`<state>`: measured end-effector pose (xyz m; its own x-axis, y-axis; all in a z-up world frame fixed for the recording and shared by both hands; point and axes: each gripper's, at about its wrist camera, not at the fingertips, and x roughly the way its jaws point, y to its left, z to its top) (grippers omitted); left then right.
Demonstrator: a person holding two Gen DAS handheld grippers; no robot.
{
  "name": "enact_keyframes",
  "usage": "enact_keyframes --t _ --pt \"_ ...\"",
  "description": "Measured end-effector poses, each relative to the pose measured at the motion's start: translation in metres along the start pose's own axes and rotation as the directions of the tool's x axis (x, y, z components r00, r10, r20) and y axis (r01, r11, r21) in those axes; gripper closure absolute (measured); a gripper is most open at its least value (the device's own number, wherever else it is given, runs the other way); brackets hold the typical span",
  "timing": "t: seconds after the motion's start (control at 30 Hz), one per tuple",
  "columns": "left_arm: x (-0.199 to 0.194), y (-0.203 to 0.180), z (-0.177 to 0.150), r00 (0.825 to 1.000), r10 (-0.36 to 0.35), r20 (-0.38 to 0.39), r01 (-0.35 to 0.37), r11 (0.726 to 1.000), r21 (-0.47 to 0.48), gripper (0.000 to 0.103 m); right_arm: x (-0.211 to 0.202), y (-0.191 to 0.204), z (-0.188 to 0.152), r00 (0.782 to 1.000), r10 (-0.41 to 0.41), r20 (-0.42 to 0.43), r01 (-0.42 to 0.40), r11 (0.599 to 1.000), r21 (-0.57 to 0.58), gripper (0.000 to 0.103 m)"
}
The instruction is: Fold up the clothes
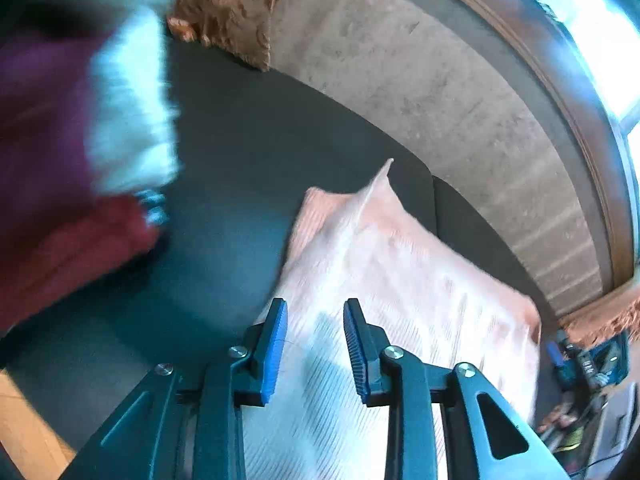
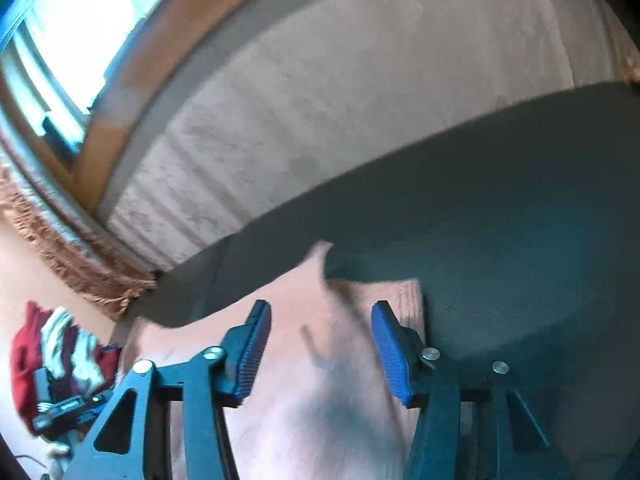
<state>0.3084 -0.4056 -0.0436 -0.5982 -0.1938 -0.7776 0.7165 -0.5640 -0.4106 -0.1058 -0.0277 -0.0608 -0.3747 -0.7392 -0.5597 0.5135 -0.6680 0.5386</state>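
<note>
Both tongs stand parted and grip nothing. The left tongs (image 1: 314, 308) and right tongs (image 2: 320, 312) hover over a pale pink garment (image 1: 400, 264) on the dark sofa seat (image 1: 240, 152)

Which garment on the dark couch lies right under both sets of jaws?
The pale pink ribbed garment, spread flat below both open jaws. The red, purple and white clothing is bunched off to the side, away from them.

Daylight floods in through the window (image 1: 600, 20), blown out to white glare; both views bend strongly at the edges, motion blur smears the red clothes (image 1: 60, 240), and gripper shadows fall on the pink cloth (image 2: 320, 380)
</note>
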Motion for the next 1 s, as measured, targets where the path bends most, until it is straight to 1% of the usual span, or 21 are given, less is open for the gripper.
enact_keyframes --t 0.07,0.1,0.13,0.2,0.3,0.4,0.43,0.47,0.5,0.53,0.57,0.6,0.67,0.73,0.77,0.8,0.87,0.9,0.93,0.97,1.0 --pt "-0.014 0.003 -0.011 0.999 0.042 0.024 -0.043 0.999 0.030 0.067 -0.020 0.001 -0.015 1.000 0.026 -0.010 -0.026 1.000 -0.005 0.039" --pt "-0.017 0.005 -0.014 0.995 0.086 0.042 -0.088 0.994 0.065 0.063 -0.027 0.000 -0.023 0.999 0.030 -0.021 -0.030 1.000 -0.005 0.037" --pt "-0.020 0.007 -0.017 0.990 0.127 0.059 -0.132 0.986 0.098 0.062 -0.034 -0.002 -0.031 0.999 0.030 -0.031 -0.030 1.000 -0.007 0.037" --pt "-0.020 0.010 -0.025 0.979 0.195 0.062 -0.202 0.965 0.166 0.061 -0.050 -0.010 -0.048 0.999 0.005 -0.048 -0.006 1.000 -0.022 0.036" --pt "-0.013 0.011 -0.033 0.984 0.179 0.022 -0.179 0.955 0.236 0.059 -0.058 -0.019 -0.067 0.998 -0.004 -0.064 0.003 1.000 -0.021 0.033" --pt "-0.002 0.003 -0.037 0.992 0.122 -0.023 -0.111 0.954 0.278 0.059 -0.057 -0.028 -0.079 0.994 0.005 -0.107 -0.004 1.000 0.006 0.032" --pt "0.001 0.001 -0.038 0.994 0.102 -0.039 -0.087 0.955 0.283 0.062 -0.053 -0.027 -0.082 0.992 0.002 -0.129 -0.002 1.000 -0.003 0.032" --pt "0.003 0.003 -0.036 0.996 0.075 -0.054 -0.059 0.967 0.248 0.084 -0.050 -0.027 -0.085 0.989 -0.001 -0.150 0.000 1.000 -0.012 0.031" --pt "0.004 0.005 -0.034 0.997 0.043 -0.068 -0.028 0.977 0.211 0.093 -0.047 -0.026 -0.088 0.985 -0.005 -0.172 0.001 1.000 -0.021 0.040" --pt "-0.003 0.012 -0.031 0.997 -0.009 -0.072 0.021 0.987 0.161 0.094 -0.044 -0.024 -0.090 0.981 -0.016 -0.193 0.008 0.999 -0.041 0.054" --pt "-0.009 0.019 -0.028 0.995 -0.061 -0.074 0.069 0.991 0.111 0.094 -0.045 -0.018 -0.091 0.976 -0.043 -0.212 0.026 0.996 -0.084 0.091" --pt "-0.015 0.026 -0.025 0.991 -0.113 -0.073 0.118 0.991 0.061 0.094 -0.050 -0.015 -0.090 0.974 -0.049 -0.221 0.026 0.994 -0.107 0.095" --pt "-0.026 0.040 -0.020 0.977 -0.202 -0.069 0.200 0.979 -0.033 0.095 -0.060 -0.013 -0.091 0.967 -0.080 -0.243 0.044 0.988 -0.150 0.095" --pt "-0.015 0.053 -0.024 0.985 -0.128 -0.114 0.124 0.991 -0.041 0.095 -0.069 -0.017 -0.096 0.956 -0.126 -0.265 0.077 0.979 -0.188 0.095" --pt "-0.009 0.061 -0.026 0.986 -0.100 -0.136 0.093 0.994 -0.053 0.093 -0.069 -0.023 -0.102 0.948 -0.159 -0.275 0.105 0.974 -0.199 0.095" --pt "-0.002 0.069 -0.029 0.982 -0.113 -0.149 0.098 0.990 -0.103 0.086 -0.069 -0.029 -0.107 0.944 -0.177 -0.279 0.123 0.971 -0.203 0.095" --pt "-0.003 0.076 -0.031 0.983 -0.128 -0.129 0.107 0.981 -0.160 0.079 -0.073 -0.038 -0.110 0.959 -0.129 -0.251 0.096 0.985 -0.141 0.094" --pt "-0.008 0.073 -0.031 0.989 -0.103 -0.109 0.085 0.984 -0.158 0.075 -0.075 -0.039 -0.110 0.963 -0.116 -0.243 0.088 0.989 -0.121 0.088" --pt "-0.014 0.070 -0.030 0.993 -0.079 -0.089 0.064 0.986 -0.156 0.075 -0.075 -0.039 -0.109 0.964 -0.108 -0.242 0.083 0.990 -0.112 0.086" --pt "-0.020 0.066 -0.030 0.996 -0.054 -0.067 0.043 0.988 -0.149 0.075 -0.076 -0.038 -0.108 0.966 -0.105 -0.238 0.081 0.991 -0.109 0.081" --pt "-0.030 0.057 -0.029 0.999 -0.028 -0.031 0.024 0.993 -0.114 0.074 -0.079 -0.033 -0.105 0.968 -0.116 -0.225 0.089 0.988 -0.124 0.073"
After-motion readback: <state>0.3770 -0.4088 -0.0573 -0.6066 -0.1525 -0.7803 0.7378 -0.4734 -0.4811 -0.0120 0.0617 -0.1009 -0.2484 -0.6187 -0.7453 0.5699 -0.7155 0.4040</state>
